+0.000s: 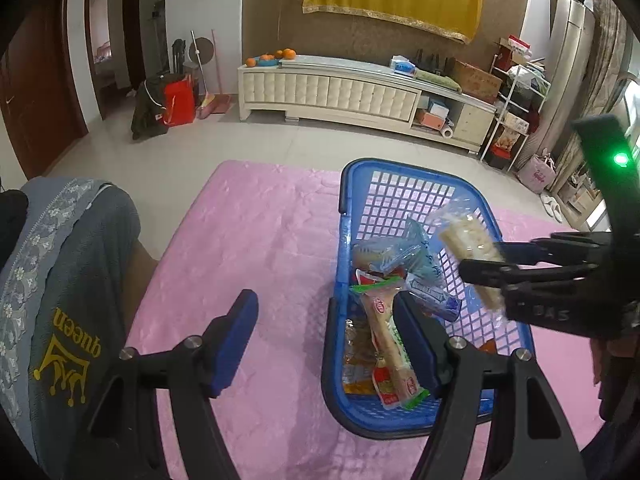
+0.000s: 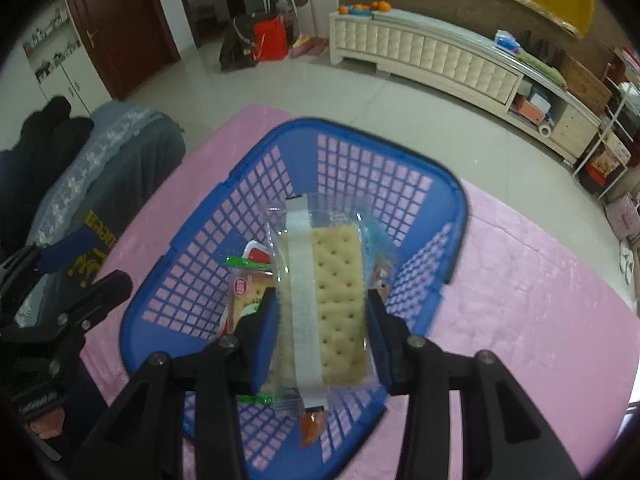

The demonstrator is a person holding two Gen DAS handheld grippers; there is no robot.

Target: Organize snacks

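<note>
A blue plastic basket (image 1: 400,178) stands on a pink cloth and holds several wrapped snacks (image 1: 390,332). It also shows in the right wrist view (image 2: 360,148). My right gripper (image 2: 322,320) is shut on a clear-wrapped cracker pack (image 2: 336,296) and holds it above the basket. In the left wrist view the right gripper (image 1: 486,258) comes in from the right with the cracker pack (image 1: 468,246). My left gripper (image 1: 326,334) is open and empty, low over the cloth at the basket's near left rim.
The pink cloth (image 1: 260,240) covers the table. A grey garment with "queen" print (image 1: 68,320) lies at the left edge. Beyond the table are a tiled floor and a long white cabinet (image 1: 340,92).
</note>
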